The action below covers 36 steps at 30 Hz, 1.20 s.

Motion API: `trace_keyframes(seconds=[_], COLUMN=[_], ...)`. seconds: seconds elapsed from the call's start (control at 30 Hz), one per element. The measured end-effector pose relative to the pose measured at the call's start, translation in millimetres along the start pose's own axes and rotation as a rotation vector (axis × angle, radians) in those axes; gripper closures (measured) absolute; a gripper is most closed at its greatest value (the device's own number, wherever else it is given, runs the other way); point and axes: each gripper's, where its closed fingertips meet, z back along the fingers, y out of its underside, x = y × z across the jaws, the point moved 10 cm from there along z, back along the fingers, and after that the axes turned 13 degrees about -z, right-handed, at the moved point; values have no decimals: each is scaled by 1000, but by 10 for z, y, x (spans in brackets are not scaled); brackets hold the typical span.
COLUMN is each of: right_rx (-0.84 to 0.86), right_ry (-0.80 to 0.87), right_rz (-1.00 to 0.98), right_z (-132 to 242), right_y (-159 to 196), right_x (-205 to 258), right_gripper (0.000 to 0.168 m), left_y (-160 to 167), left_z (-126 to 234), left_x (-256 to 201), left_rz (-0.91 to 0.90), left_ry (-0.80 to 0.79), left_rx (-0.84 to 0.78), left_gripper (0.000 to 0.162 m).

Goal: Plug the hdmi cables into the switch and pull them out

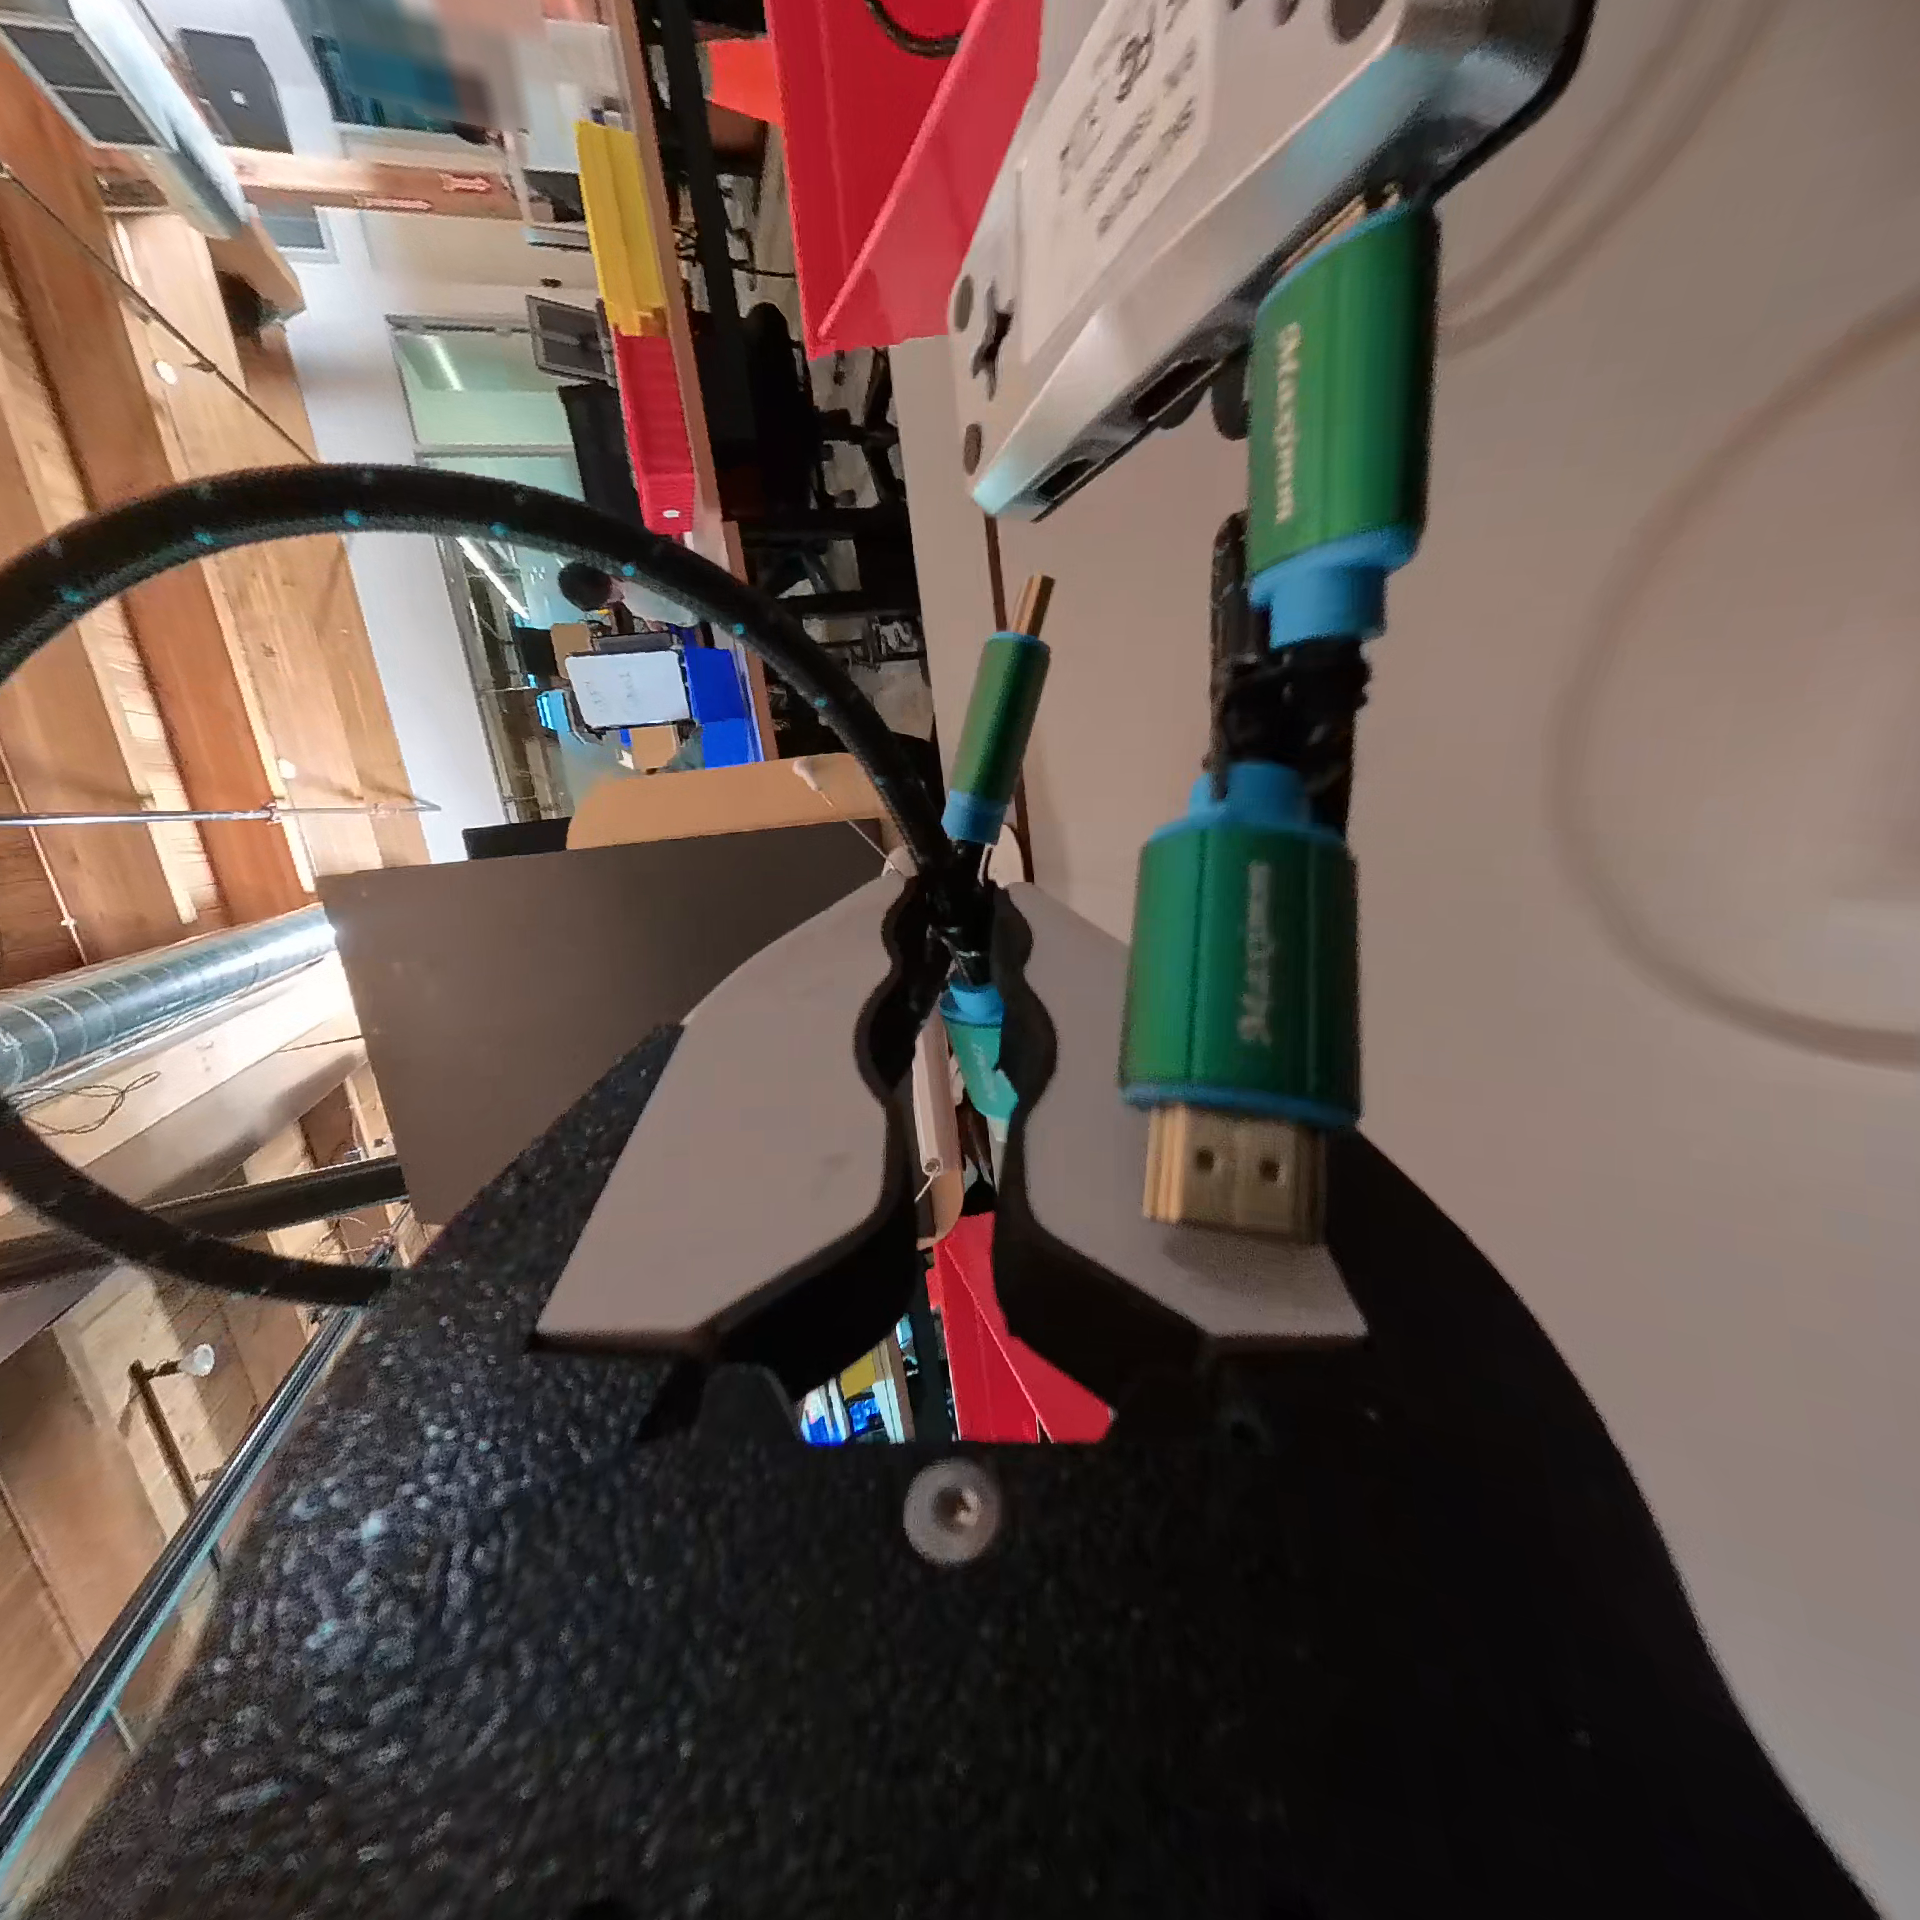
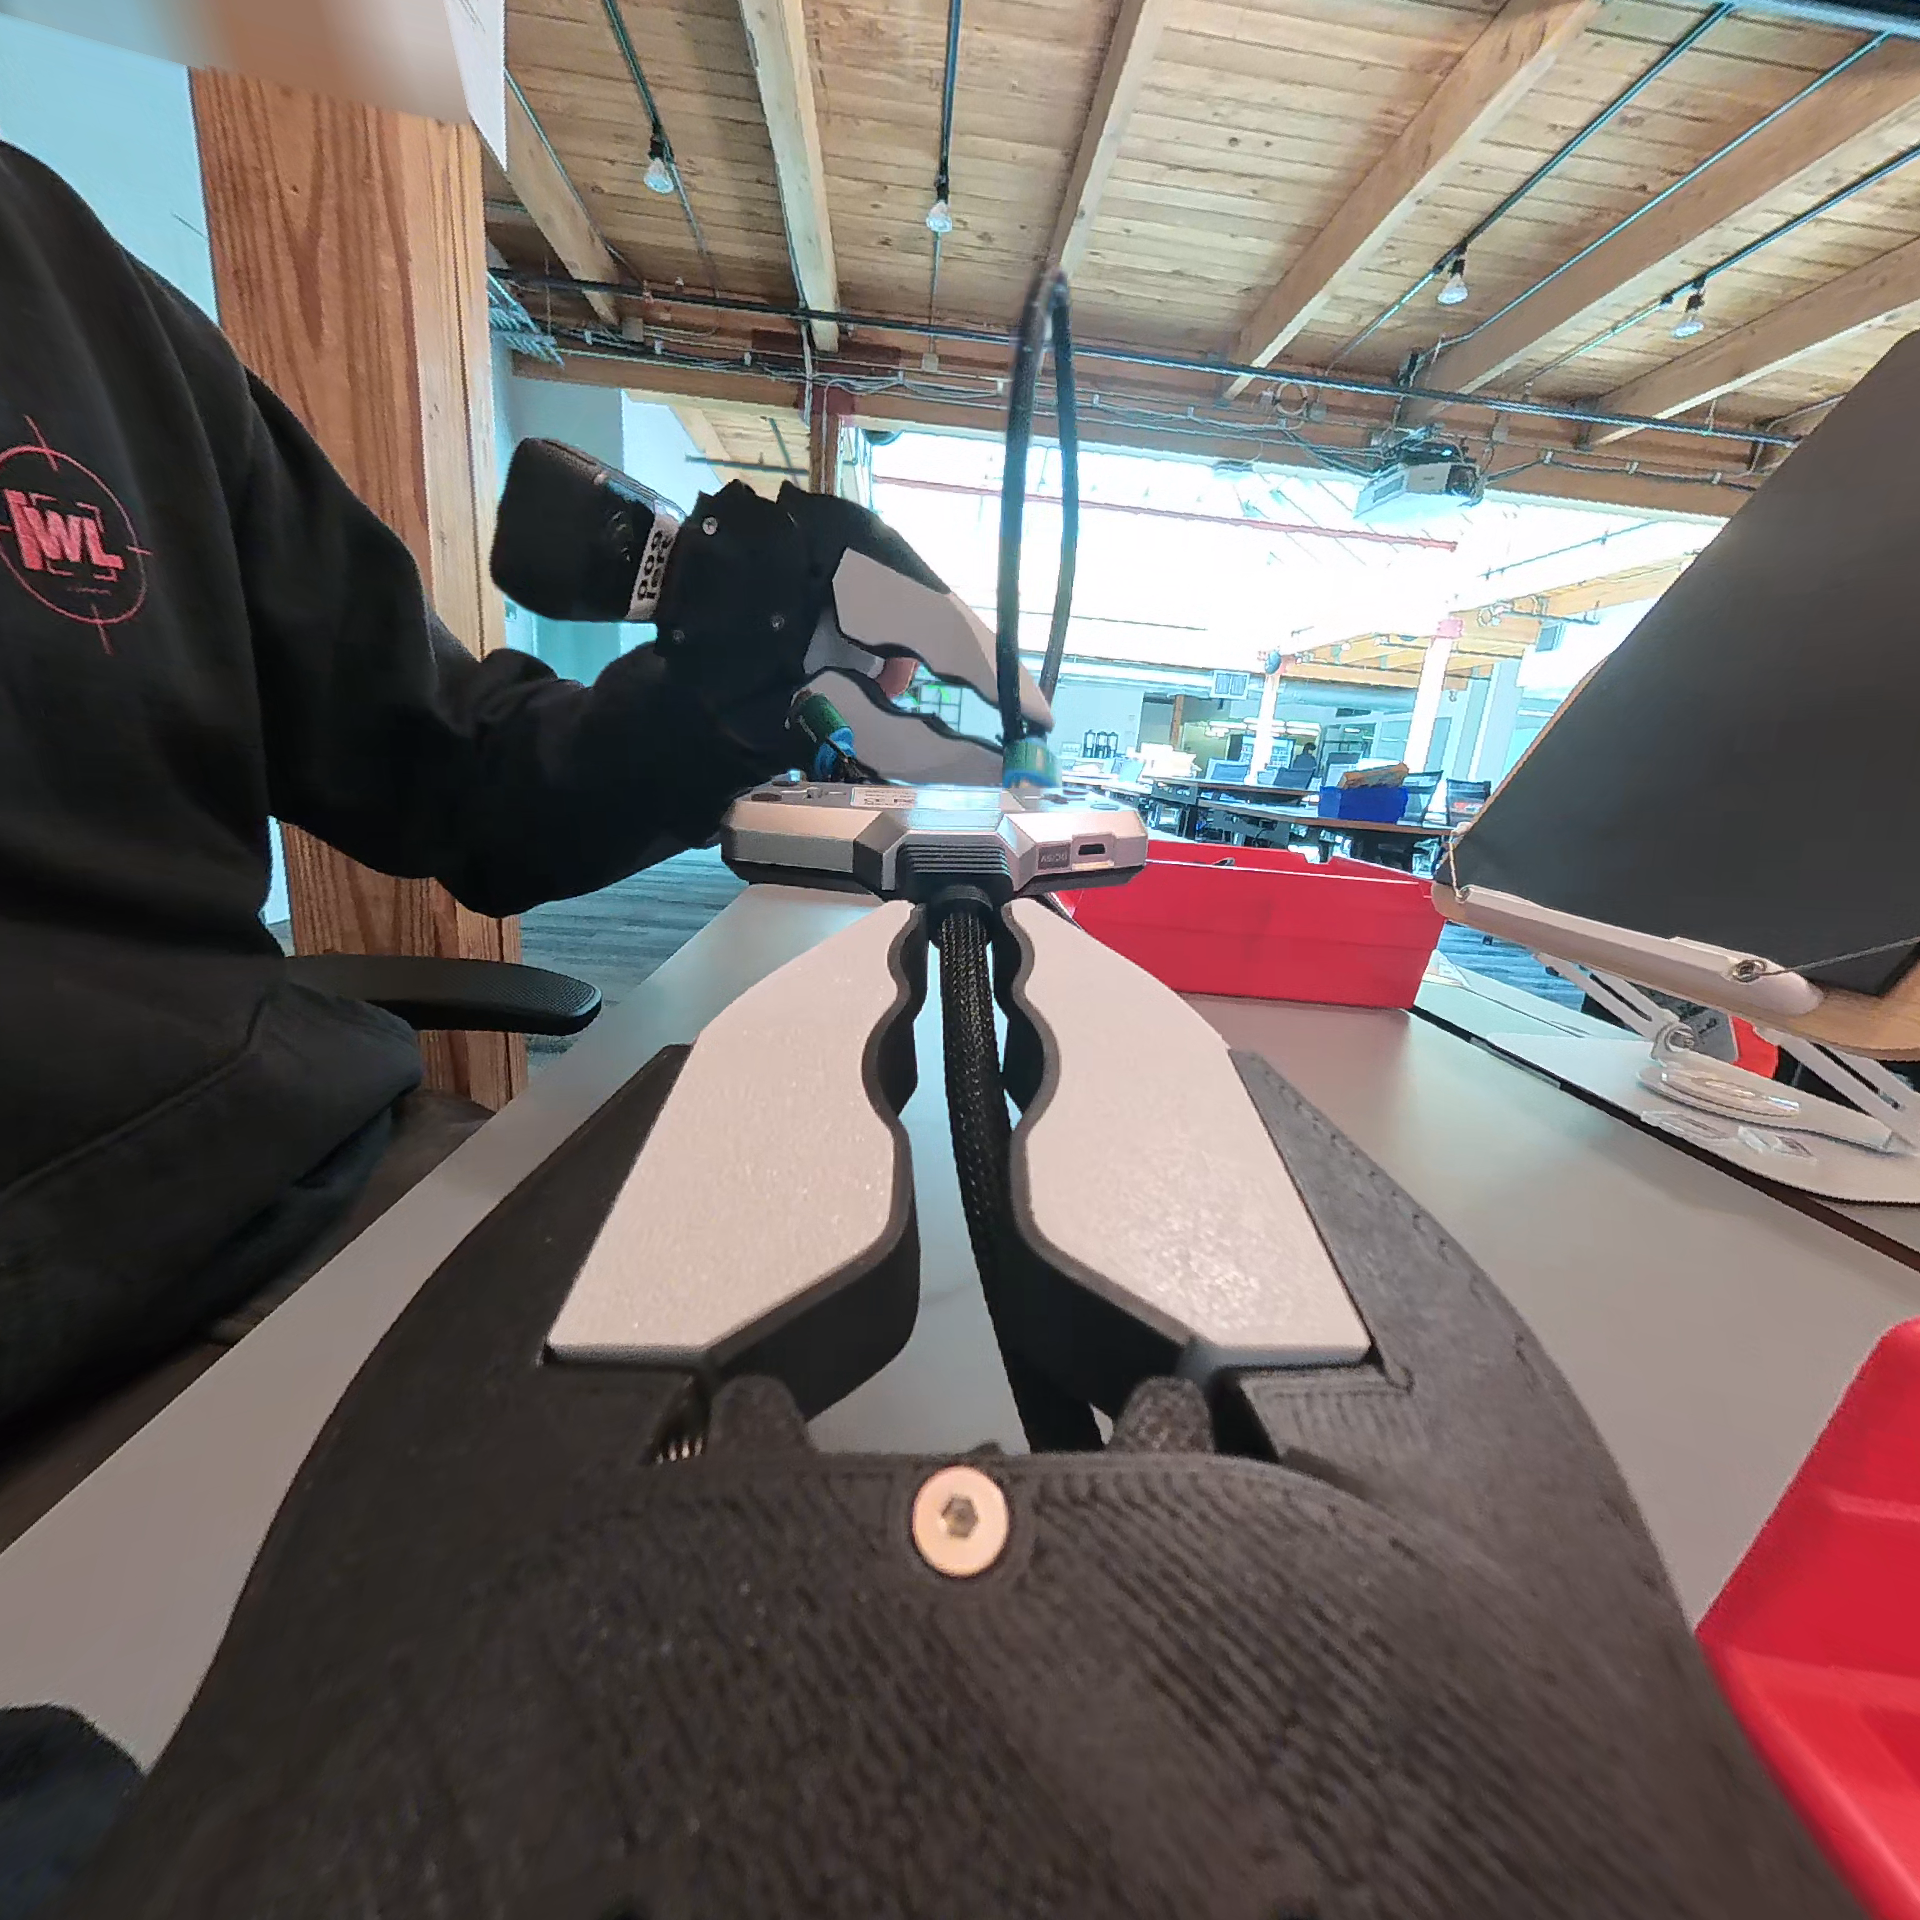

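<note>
The silver HDMI switch (image 1: 1143,270) lies on the white table (image 1: 1662,1455). One green plug (image 1: 1335,416) sits in a port on its side. A second green plug (image 1: 1242,987) lies loose on the table beside my left fingers. My left gripper (image 1: 951,909) is shut on a black braided HDMI cable (image 1: 312,499), just behind a third green plug (image 1: 1000,717) whose gold tip points toward the switch. My right gripper (image 2: 961,925) is shut on the switch's own black braided cable (image 2: 977,1122), right behind the switch (image 2: 935,831). The left gripper (image 2: 1029,717) also shows there, over the switch's far side.
Red bins stand beyond the switch (image 2: 1247,925) and at the near right (image 2: 1829,1621). A dark tilted board on a white stand (image 2: 1714,748) is at the right. The person's black sleeve (image 2: 364,675) reaches in from the left, with a wooden post (image 2: 343,416) behind.
</note>
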Motion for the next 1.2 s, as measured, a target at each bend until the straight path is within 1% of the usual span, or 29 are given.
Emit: trace_keyframes(seconds=[0.1,0.27,0.33,0.4,0.47,0.57,0.63,0.7,0.77,0.83,0.9,1.0,1.1,1.13,1.2], right_rx=[6,1,-7,-10,-9,3,10,2,-13,-15,-1,-4,2,-2,-11], right_ry=[-3,-2,18,31,37,62,78,90,102,103,101,71,65,61,65], right_rz=[0,1,5,8,12,26,36,38,37,37,41,35,38,35,34], right_z=[-5,-2,11,16,12,-10,-19,-13,0,2,-14,-21,-28,-24,-9], right_y=[2,0,-4,-7,-6,0,3,2,-3,-3,1,7,10,9,5], right_x=[-1,-1,-7,-11,-16,-19,-18,-18,-24,-30,-28,-17,-11,-11,-14], right_gripper=[157,157,157,157,157,157,157,157,157,157,157,157,157,157,157], left_y=[-65,-63,-9,29,-12,-111,-112,-43,1,-9,-39,-35,-60,-80,-64], left_z=[-8,42,127,236,305,304,286,299,359,422,427,331,292,284,249], left_x=[-17,3,66,133,140,57,16,12,21,36,34,9,62,76,91], left_rz=[-18,-2,1,54,85,13,-2,42,135,168,131,59,44,15,-49], left_ry=[1,-1,-27,-37,-27,-42,-41,-57,-83,-105,-109,-76,-50,-52,-58], left_rx=[12,23,67,71,56,80,100,133,121,117,118,122,68,47,80], left_gripper=[151,151,150,151,151,151,151,151,151,151,151,151,151,151,151])
